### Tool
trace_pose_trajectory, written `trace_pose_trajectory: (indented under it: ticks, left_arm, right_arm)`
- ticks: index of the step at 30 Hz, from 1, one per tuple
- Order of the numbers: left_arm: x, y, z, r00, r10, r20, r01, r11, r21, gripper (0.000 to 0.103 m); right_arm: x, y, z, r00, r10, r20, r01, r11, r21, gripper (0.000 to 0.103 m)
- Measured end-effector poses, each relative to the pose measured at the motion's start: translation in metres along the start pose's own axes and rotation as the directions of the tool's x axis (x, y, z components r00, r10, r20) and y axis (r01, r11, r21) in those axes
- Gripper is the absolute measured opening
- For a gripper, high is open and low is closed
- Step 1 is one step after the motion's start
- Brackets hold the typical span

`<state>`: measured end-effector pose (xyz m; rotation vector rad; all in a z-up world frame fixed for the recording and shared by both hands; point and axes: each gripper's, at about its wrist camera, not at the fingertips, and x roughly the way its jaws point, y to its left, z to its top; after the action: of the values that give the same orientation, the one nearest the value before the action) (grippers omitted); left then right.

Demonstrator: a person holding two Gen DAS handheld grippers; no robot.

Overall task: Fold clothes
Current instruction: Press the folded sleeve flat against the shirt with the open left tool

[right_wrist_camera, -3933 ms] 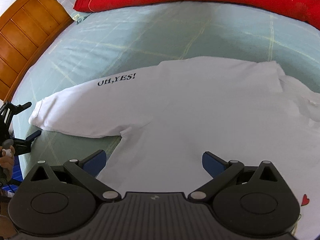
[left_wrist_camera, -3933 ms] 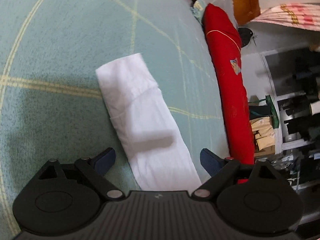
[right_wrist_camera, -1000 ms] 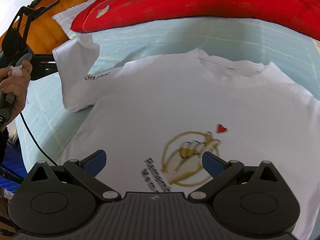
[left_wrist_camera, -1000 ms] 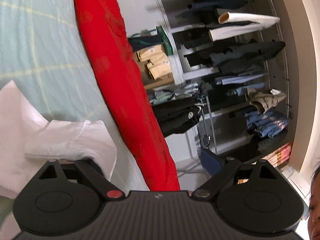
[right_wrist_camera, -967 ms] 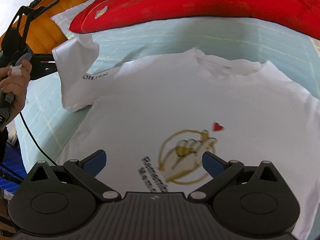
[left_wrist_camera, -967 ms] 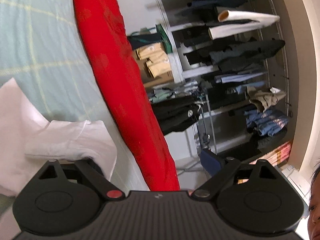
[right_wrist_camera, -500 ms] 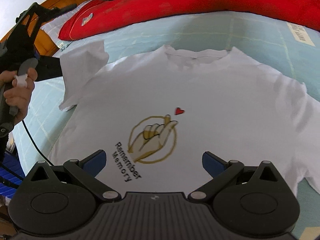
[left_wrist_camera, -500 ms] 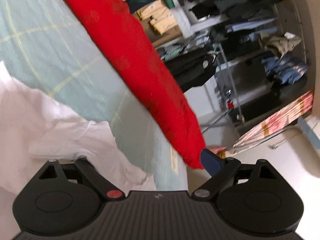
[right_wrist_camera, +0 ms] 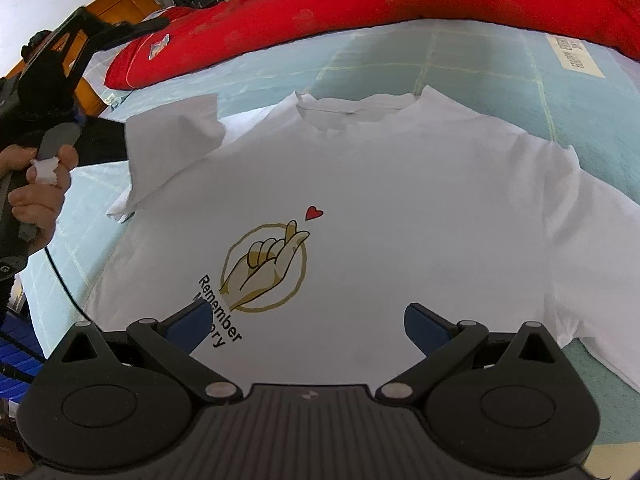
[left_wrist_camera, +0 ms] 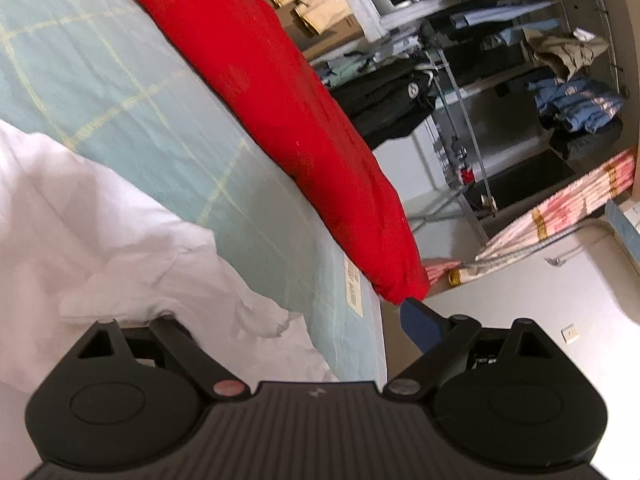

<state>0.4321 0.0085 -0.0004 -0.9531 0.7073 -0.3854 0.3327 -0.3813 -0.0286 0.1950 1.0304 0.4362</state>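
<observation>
A white T-shirt [right_wrist_camera: 400, 200] lies face up on the bed, with a gold hand print [right_wrist_camera: 266, 268] and a red heart on its chest. Its left sleeve [right_wrist_camera: 168, 148] stands lifted and bent toward the chest. In the left wrist view that sleeve [left_wrist_camera: 140, 260] drapes over my left gripper's [left_wrist_camera: 298, 318] left finger and hides it. The blue right fingertip [left_wrist_camera: 420, 320] stands wide apart, off the bed's edge. My right gripper [right_wrist_camera: 308, 320] hovers open over the shirt's lower front, at the black lettering, with nothing between its fingers.
A long red pillow [right_wrist_camera: 360, 8] runs along the far side of the teal checked sheet [right_wrist_camera: 460, 56]. A wooden headboard [right_wrist_camera: 120, 0] is at the far left. A person's hand [right_wrist_camera: 36, 196] grips the left tool. Beyond the bed edge [left_wrist_camera: 360, 300] stand clothes racks [left_wrist_camera: 500, 60].
The left gripper has carried the sleeve up off the sheet and inward toward the chest. The right gripper has drawn back along the shirt, and the whole print now shows.
</observation>
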Motion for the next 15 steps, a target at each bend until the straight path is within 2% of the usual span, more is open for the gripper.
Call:
trace_pose_trajectory:
  ticks: [15]
  left_arm:
    - [0.061, -0.017, -0.024, 0.994, 0.005, -0.108, 0.004, 0.996, 0.084, 0.091]
  right_arm:
    - [0.003, -0.01, -0.005, 1.0, -0.023, -0.017, 0.023, 1.0, 0.018, 0.103]
